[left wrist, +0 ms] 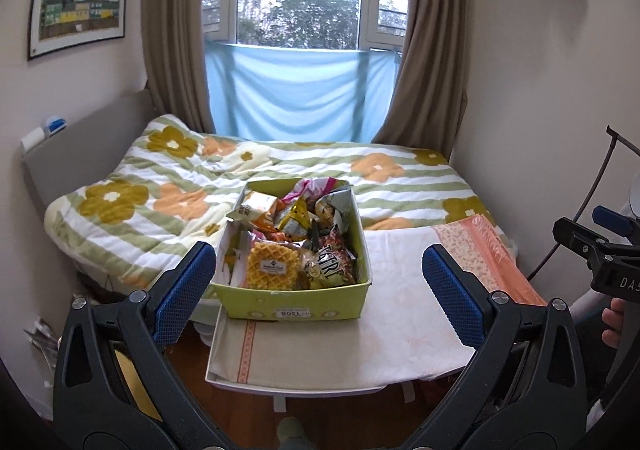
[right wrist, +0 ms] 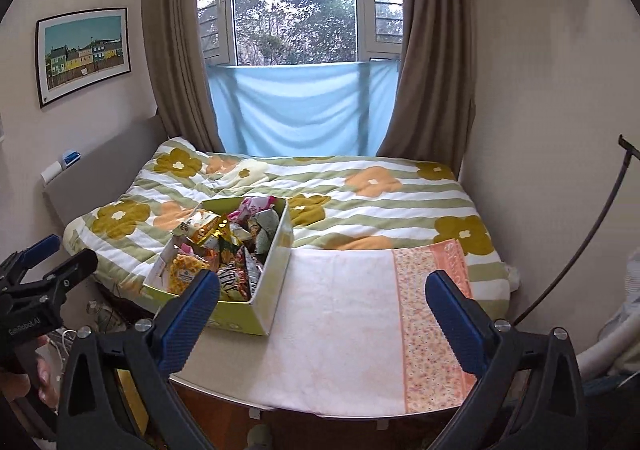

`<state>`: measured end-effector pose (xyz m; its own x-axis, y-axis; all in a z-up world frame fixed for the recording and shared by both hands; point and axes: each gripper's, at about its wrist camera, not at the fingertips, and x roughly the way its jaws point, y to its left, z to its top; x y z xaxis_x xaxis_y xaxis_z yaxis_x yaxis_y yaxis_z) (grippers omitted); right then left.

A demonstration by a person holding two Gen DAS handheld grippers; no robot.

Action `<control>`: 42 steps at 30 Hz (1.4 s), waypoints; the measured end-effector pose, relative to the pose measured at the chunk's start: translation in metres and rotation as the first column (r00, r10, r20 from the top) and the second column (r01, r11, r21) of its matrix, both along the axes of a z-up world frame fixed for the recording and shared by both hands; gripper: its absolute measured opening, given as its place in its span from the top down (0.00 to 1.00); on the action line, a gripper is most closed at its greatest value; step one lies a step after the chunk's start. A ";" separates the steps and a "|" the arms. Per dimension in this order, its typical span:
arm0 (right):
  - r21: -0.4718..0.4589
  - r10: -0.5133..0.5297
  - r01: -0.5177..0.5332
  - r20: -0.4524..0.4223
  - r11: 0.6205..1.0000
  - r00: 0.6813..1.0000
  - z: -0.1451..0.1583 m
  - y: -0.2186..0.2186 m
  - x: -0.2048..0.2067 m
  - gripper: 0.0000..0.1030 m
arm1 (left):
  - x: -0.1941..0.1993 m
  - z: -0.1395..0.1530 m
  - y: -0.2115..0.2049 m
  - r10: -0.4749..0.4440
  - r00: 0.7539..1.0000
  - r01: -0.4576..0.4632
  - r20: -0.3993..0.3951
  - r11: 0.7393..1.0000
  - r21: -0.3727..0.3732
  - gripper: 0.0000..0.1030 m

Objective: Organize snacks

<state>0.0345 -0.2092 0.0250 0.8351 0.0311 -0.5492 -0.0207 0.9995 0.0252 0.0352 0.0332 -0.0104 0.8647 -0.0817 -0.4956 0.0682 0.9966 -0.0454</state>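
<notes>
Snacks [left wrist: 294, 240] lay heaped in the green box [left wrist: 294, 300] at the cloth-covered table's [left wrist: 400, 334] left edge; both the left gripper [left wrist: 318, 292] and the right gripper [right wrist: 322, 320] gaped empty. Sorted or awaiting sorting, unclear.

The right tool [right wrist: 322, 314] hangs with its blue-padded jaws spread wide and nothing between them, above a tabletop [right wrist: 224, 362] covered by a pale cloth [right wrist: 336, 326] with an orange floral border. A yellow-green cardboard box [right wrist: 272, 274] full of snack packets [right wrist: 224, 246] stands at the tabletop's left end, against a bed with a flowered quilt [right wrist: 360, 202]. The left tool [right wrist: 40, 270] shows at the left edge.
</notes>
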 end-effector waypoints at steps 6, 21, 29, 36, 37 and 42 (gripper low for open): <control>0.005 -0.038 0.038 0.001 0.999 0.999 -0.007 -0.010 -0.011 0.01 | -0.013 -0.003 -0.009 0.002 1.000 -0.002 0.011 1.000 0.011 0.01; 0.024 -0.061 0.060 0.027 0.998 0.998 -0.006 -0.020 -0.027 0.01 | -0.012 -0.004 -0.019 -0.029 0.999 0.029 0.014 0.999 0.027 0.01; 0.019 -0.065 0.064 0.029 0.998 0.997 -0.009 -0.024 -0.022 0.01 | -0.007 -0.006 -0.023 -0.037 0.999 0.036 0.011 0.998 0.041 0.01; 0.016 -0.074 0.074 0.023 0.997 0.997 -0.009 -0.025 -0.021 0.01 | -0.005 -0.006 -0.024 -0.041 0.999 0.040 0.013 0.998 0.043 0.01; 0.016 -0.075 0.075 0.022 0.997 0.997 -0.009 -0.025 -0.020 0.01 | -0.004 -0.006 -0.024 -0.041 0.999 0.041 0.013 0.998 0.042 0.01; 0.017 -0.084 0.084 0.020 0.996 0.996 -0.008 -0.025 -0.019 0.01 | -0.002 -0.006 -0.025 -0.040 0.999 0.040 0.012 0.998 0.044 0.01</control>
<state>0.0150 -0.2338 0.0174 0.8462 -0.0312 -0.5320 0.0629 0.9972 0.0415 0.0336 0.0082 -0.0168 0.8675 -0.0948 -0.4882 0.1082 0.9941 -0.0007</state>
